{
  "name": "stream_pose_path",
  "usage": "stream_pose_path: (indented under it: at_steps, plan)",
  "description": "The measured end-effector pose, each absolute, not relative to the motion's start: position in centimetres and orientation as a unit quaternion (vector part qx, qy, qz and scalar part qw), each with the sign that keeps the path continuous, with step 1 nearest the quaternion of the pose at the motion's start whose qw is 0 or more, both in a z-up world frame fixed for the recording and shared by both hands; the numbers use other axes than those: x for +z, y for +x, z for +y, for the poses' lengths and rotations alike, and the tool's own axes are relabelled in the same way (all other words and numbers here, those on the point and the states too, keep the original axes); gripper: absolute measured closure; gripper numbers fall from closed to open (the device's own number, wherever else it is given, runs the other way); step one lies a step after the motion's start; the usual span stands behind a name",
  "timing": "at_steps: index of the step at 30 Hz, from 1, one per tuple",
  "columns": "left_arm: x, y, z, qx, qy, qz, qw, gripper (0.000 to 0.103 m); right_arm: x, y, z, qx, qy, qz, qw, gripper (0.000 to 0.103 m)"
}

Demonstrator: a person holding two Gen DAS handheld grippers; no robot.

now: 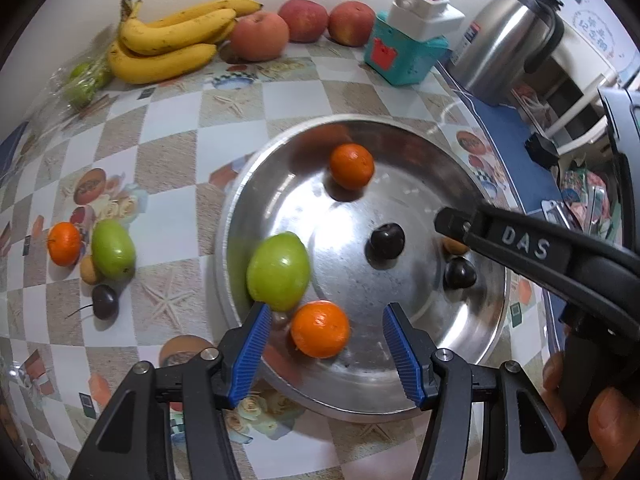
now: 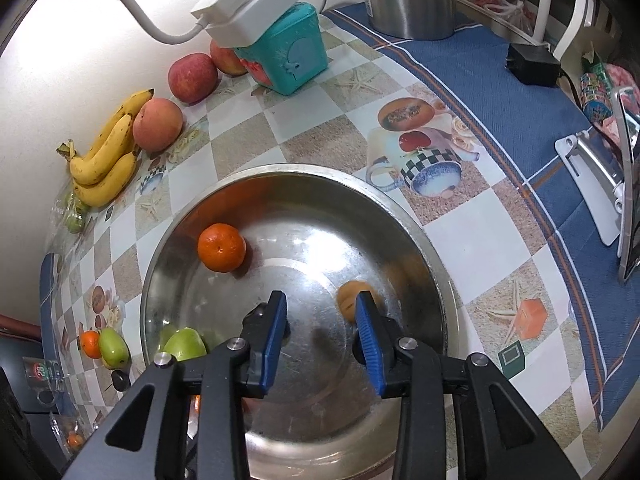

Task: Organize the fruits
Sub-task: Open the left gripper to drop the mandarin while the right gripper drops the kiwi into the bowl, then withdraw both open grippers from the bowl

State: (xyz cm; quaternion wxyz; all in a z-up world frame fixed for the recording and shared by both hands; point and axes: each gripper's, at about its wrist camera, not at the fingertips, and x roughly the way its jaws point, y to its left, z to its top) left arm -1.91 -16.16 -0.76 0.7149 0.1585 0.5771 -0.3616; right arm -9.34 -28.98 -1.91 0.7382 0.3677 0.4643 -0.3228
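We note a checkered fruit-print tablecloth against a white wall. Both the left gripper and right gripper gape empty above the round steel tray; a small brown fruit sits half-hidden.

The right gripper hangs over the metal bowl, its blue fingers spread with nothing between them. A small brown fruit sits just beside the right-hand finger; an orange lies near the far rim.
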Motion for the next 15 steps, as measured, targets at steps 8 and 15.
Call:
stream_pose_path:
  at_steps: [8, 15]
  plan:
    - [-0.6, 0.4, -14.4, -0.32, 0.135, 0.579, 0.737, 0.041, -1.7, -9.4, -28.6, -0.326, 0.356, 0.479, 0.734, 0.065]
    - [-0.3, 2.5, -12.6, -0.276, 0.128, 0.573, 0.761, 0.041, -1.4, -9.2, -27.4, -0.323, 0.343, 0.493, 0.731, 0.064]
